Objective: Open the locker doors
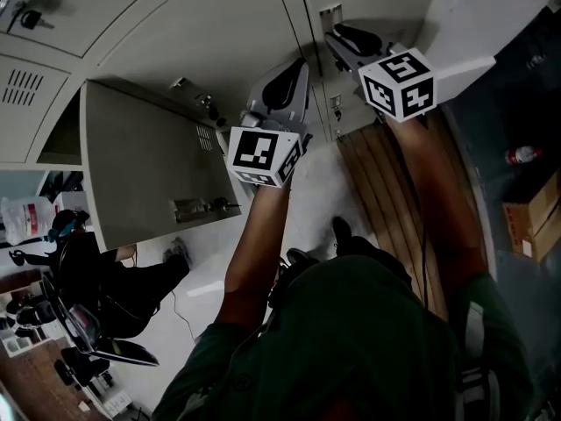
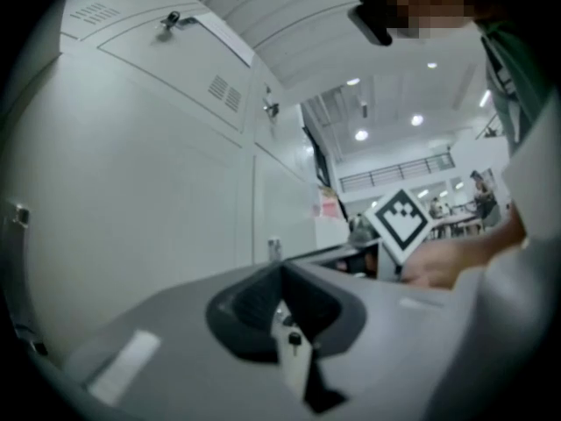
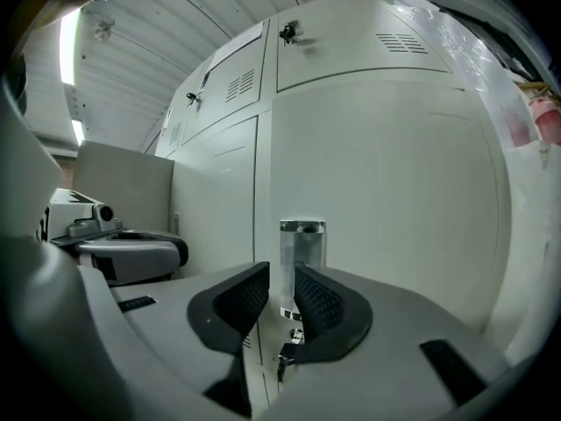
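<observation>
A bank of pale grey lockers (image 1: pixel 210 16) fills the top of the head view. One door (image 1: pixel 149 160) at the left stands swung open toward me. My right gripper (image 1: pixel 337 35) points at a closed door (image 3: pixel 377 174). Its jaws stand apart, with the door's silver handle (image 3: pixel 301 266) in line with the gap, just beyond the pads (image 3: pixel 320 303). Nothing is pressed between them. My left gripper (image 1: pixel 294 67) hangs beside it, between the open door and the closed ones. In its own view the left gripper (image 2: pixel 281 268) has its tips together and holds nothing.
Keys sit in the locks of the upper lockers (image 3: pixel 289 32). A wooden bench (image 1: pixel 386 182) runs below the lockers. A cardboard box (image 1: pixel 535 213) and a bottle (image 1: pixel 523 155) lie at the right. A dark chair and bags (image 1: pixel 96 279) crowd the lower left.
</observation>
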Motion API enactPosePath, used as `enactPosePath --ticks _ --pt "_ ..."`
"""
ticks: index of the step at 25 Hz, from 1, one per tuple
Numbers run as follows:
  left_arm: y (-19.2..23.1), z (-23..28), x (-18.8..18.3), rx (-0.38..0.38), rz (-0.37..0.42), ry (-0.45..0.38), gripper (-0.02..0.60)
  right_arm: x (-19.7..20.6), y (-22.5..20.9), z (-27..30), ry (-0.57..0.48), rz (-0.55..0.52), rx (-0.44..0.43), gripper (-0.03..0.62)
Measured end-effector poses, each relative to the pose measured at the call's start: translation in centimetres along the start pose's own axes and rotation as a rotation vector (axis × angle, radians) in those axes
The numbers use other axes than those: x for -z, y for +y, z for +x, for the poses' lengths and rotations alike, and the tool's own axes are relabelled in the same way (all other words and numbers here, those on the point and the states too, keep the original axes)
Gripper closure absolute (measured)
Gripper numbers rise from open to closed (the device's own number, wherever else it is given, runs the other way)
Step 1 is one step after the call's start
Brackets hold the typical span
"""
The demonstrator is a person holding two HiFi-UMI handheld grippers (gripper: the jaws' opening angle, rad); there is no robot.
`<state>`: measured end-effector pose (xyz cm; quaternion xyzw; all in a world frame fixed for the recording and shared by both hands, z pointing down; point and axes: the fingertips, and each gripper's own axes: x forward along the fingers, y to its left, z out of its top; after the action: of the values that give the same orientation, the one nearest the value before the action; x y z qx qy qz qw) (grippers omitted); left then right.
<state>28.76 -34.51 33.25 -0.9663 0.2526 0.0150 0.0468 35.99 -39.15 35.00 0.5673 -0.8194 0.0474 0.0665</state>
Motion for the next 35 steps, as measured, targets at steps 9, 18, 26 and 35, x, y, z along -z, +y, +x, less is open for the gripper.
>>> enactPosePath --ticks 9,18,26,35 --pt "0.9 3.1 1.3 -0.007 -0.012 0.009 0.591 0.5 -0.1 2.0 -0.002 -0.009 -0.007 0.517" --pt "0.2 4.7 2.5 0.006 -0.013 0.025 0.591 1.1 0.9 -1.8 -0.027 -0.014 -0.032 0.52" --pt "-5.0 4.7 2.3 0.125 0.009 0.021 0.591 2.2 1.3 -7.4 -0.057 0.042 -0.043 0.52" --pt "-11.7 4.6 1.1 0.271 0.028 -0.017 0.591 3.5 0.5 -13.7 -0.077 0.054 0.046 0.534"
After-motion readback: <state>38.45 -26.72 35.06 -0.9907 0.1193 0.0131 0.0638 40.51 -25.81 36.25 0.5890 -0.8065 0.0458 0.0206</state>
